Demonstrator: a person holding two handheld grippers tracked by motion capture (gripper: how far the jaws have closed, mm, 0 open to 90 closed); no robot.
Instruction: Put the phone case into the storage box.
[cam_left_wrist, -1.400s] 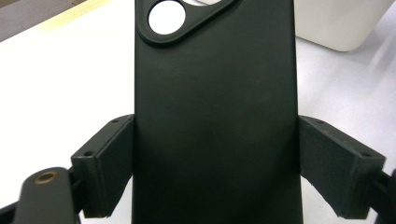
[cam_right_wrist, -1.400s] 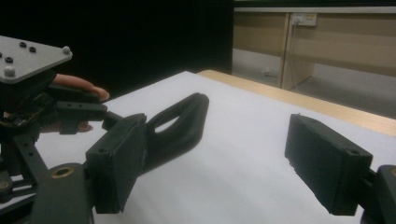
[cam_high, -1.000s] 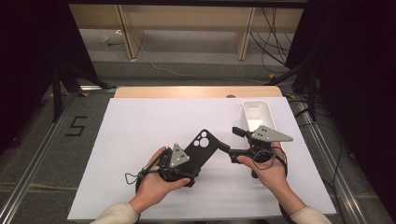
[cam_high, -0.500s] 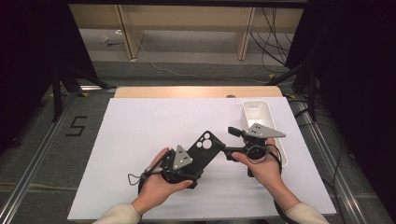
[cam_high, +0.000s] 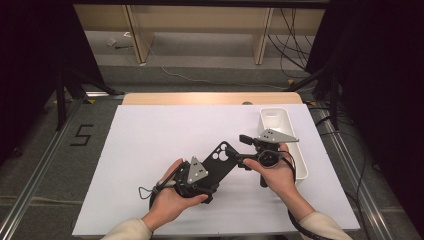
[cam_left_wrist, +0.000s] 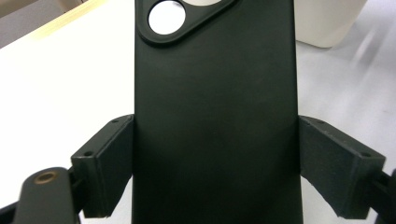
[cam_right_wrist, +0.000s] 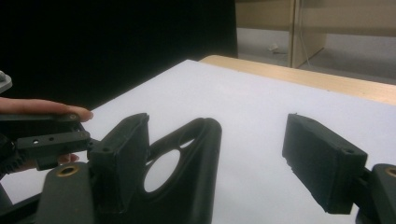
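- The black phone case (cam_high: 220, 161) is held off the white surface (cam_high: 150, 150), near its middle, with the camera-cutout end pointing away from the person and toward the right.
- The left hand-held gripper (cam_high: 200, 181) is clamped on the lower part of the case. In the left gripper view both pads (cam_left_wrist: 109, 163) press flat against the long edges of the case (cam_left_wrist: 215, 116), probably so that the case stays steady and presents its free end to the other hand.
- The right hand-held gripper (cam_high: 239, 150) stands with its jaws apart at the cutout end. They have just been closing a little, and the case corner is between them, not yet pinched.
- In the right gripper view, the near pad (cam_right_wrist: 122, 158) lies against or just beside the case rim (cam_right_wrist: 196, 154), while the far pad (cam_right_wrist: 322, 161) is well apart from it. Judgement: a grip on the top corner is being set up, perhaps to flex or reorient the case.
- The white tray (cam_high: 282, 130) sits at the right of the surface, just behind the right hand (cam_high: 272, 172). It may be the destination, though that is a guess.
- The high view gives the overall layout, both hands and the tray. The left gripper view confirms pad contact on both edges, which the high view hides under the grey plate (cam_high: 196, 171).
- The right gripper view shows the gap on the far side, and the fingers of the left hand (cam_right_wrist: 46, 108) beyond.
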